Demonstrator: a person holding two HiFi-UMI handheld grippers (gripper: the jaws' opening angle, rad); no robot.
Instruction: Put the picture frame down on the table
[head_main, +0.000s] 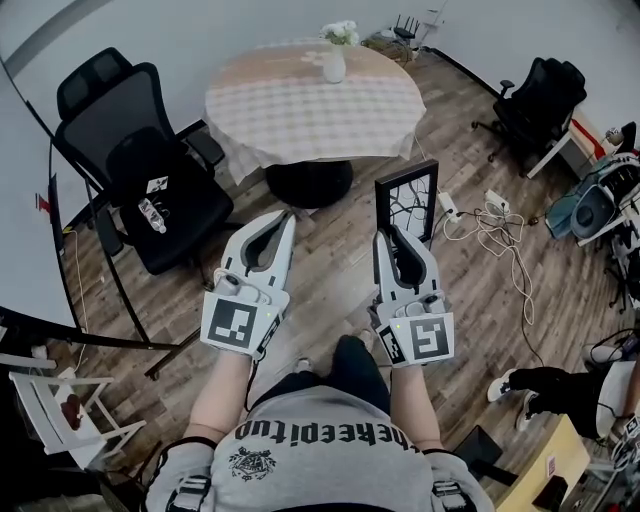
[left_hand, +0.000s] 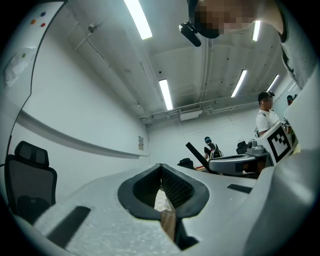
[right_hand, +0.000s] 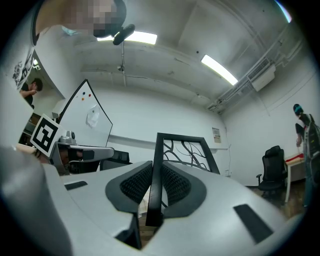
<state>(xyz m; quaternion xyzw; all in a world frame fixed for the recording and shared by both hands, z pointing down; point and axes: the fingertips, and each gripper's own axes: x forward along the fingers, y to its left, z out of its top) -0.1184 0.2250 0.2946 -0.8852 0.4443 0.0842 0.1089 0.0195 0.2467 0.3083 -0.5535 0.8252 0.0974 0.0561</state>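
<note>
A black picture frame (head_main: 407, 203) with a branch pattern stands upright above the wooden floor, with my right gripper (head_main: 385, 232) shut on its near edge. In the right gripper view the frame (right_hand: 159, 150) runs up between the two ribbed pads (right_hand: 134, 184). My left gripper (head_main: 284, 220) hovers beside it at the left, shut, with nothing between its fingers; its tips (left_hand: 161, 167) meet in the left gripper view. The round table (head_main: 300, 110) with a checked cloth stands ahead of both grippers, with a white vase of flowers (head_main: 335, 60) at its far side.
A black office chair (head_main: 150, 170) stands left of the table and another (head_main: 545, 95) at the far right. Cables and a power strip (head_main: 492, 222) lie on the floor to the right. Someone's legs (head_main: 545, 385) show at lower right. A white rack (head_main: 55, 400) sits at lower left.
</note>
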